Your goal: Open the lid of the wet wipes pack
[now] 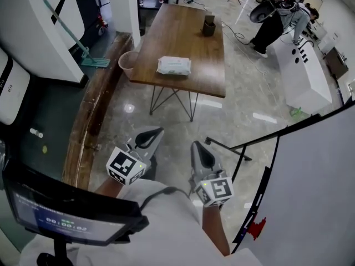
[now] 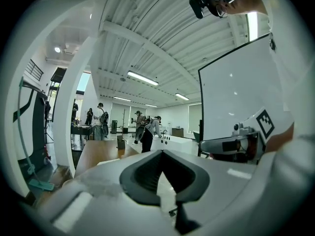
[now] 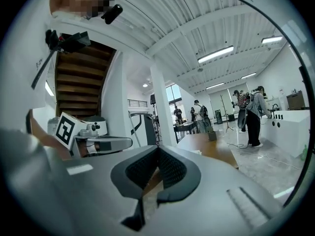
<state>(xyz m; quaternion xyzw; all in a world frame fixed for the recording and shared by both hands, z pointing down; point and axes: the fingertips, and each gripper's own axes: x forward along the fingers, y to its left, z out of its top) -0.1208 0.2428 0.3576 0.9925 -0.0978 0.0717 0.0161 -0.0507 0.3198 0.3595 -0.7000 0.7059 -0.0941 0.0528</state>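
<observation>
The wet wipes pack [image 1: 173,65], white with a pale green top, lies flat near the front of a long wooden table [image 1: 191,85]. Both grippers hover over the stone floor, well short of the table and pointing toward it. My left gripper [image 1: 148,138] is shut with nothing in it, and so is my right gripper [image 1: 202,155] beside it. In the left gripper view the shut jaws [image 2: 161,152] fill the bottom, with the pack [image 2: 108,161] a small pale slab on the table beyond. The right gripper [image 3: 158,149] shows the pack [image 3: 197,152] far off too.
A dark holder [image 1: 208,25] stands at the table's far end. A pink bucket [image 1: 128,64] and a green-headed mop [image 1: 94,62] are left of the table, beside a wooden ledge [image 1: 89,121]. A white board [image 1: 316,170] stands at right, a black stand leg [image 1: 227,147] on the floor, and people farther back.
</observation>
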